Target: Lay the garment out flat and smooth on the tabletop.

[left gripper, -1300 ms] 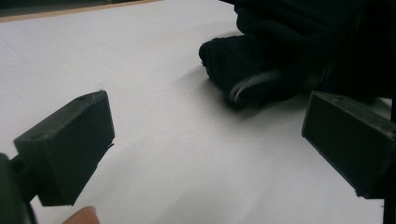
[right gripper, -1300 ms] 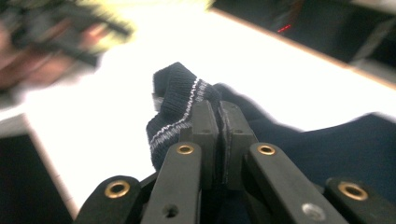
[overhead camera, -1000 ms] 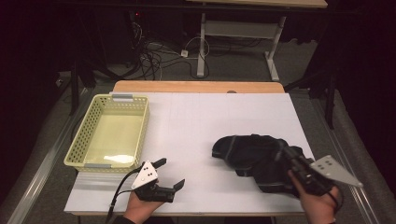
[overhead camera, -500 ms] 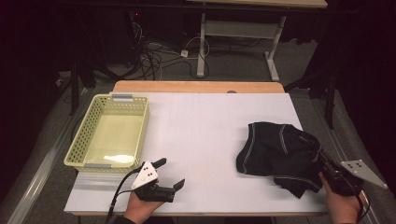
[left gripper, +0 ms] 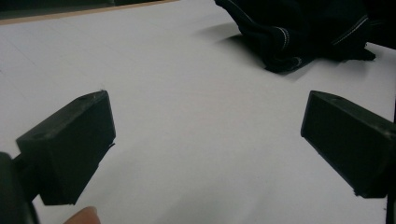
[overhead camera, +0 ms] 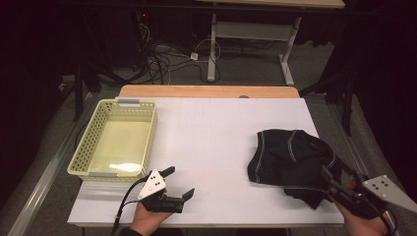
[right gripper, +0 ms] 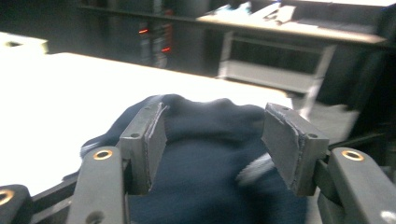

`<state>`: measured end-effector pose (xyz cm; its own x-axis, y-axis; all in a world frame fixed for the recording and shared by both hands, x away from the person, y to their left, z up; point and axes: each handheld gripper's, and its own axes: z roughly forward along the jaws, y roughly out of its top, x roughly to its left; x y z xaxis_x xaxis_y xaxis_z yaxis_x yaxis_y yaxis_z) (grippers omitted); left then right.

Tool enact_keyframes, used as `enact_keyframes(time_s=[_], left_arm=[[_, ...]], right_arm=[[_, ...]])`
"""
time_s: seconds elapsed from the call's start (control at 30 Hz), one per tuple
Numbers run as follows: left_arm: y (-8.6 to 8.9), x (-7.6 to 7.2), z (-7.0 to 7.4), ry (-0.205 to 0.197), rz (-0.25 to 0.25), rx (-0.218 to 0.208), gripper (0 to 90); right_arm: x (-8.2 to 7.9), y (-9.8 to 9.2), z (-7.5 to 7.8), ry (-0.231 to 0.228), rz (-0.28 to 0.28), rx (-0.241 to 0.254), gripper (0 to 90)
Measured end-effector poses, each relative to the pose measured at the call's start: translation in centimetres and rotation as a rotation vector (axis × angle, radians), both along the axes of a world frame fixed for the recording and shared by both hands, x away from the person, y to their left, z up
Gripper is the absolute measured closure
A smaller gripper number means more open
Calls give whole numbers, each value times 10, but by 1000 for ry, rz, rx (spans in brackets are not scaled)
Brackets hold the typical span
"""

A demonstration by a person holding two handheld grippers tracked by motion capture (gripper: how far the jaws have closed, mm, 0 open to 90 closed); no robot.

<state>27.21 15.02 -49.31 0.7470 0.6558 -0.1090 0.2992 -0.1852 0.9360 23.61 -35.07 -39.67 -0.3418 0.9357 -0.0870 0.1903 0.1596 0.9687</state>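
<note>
A: What sits at the far left?

B: A pale yellow basket [overhead camera: 116, 140] on the white surface [overhead camera: 211, 147], near its left edge.

A: And the left gripper [overhead camera: 176, 183]?

B: Just right of the basket's near corner, by the front edge, jaws spread wide with nothing between them.

A: Where is the black garment [overhead camera: 290, 160]?

B: Crumpled on the right side of the surface, well apart from the basket.

A: And the right gripper [overhead camera: 335, 181]?

B: At the garment's near right edge. Its jaws have just been opening and stand apart, cloth lying between them, pads not pressing it.
</note>
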Motion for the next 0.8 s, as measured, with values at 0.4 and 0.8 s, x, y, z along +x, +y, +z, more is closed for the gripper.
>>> enact_keyframes(time_s=[0.4,0.8], left_arm=[[0,1,0,3,-13,3,25],[-1,1,0,0,-4,15,25]], right_arm=[[-3,27,-74,359,3,-151,50],[58,38,-82,447,-98,-262,199]])
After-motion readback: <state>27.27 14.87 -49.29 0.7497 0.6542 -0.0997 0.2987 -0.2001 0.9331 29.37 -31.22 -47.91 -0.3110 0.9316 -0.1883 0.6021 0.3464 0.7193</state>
